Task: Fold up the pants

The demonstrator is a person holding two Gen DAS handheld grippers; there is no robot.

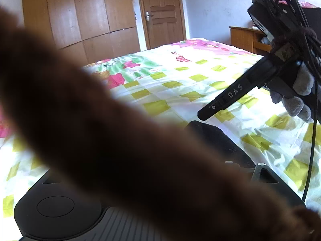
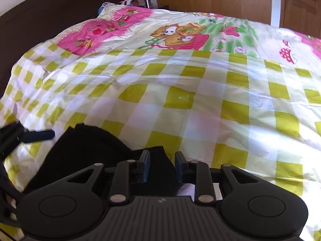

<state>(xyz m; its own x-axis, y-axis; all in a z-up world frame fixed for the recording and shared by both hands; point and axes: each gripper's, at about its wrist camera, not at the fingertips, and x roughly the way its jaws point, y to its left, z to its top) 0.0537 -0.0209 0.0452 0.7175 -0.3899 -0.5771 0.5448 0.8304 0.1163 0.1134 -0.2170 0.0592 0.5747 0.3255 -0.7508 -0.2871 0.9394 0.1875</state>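
Blur: a brown out-of-focus mass (image 1: pixel 120 140) crosses the left wrist view, hiding most of the left gripper; its jaw state cannot be told.
Pants (image 2: pixel 86 150): dark cloth on the checked bedspread (image 2: pixel 200 100), partly covered by the right gripper (image 2: pixel 162 165).
Right jaws: apart, cloth edge lying between them, not pinched.
Left view only: gloved hand (image 1: pixel 295 94) holding the right tool, wooden door (image 1: pixel 160 14).
Right view only: dark headboard (image 2: pixel 40 20).

1. a home bedroom: a bed under a yellow-green checked cartoon-print cotton sheet (image 2: pixel 180 76).
2. a tall brown wooden wardrobe (image 1: pixel 80 14), a panelled wooden door (image 1: pixel 162 14).
3. a small wooden bedside cabinet (image 1: pixel 244 37).
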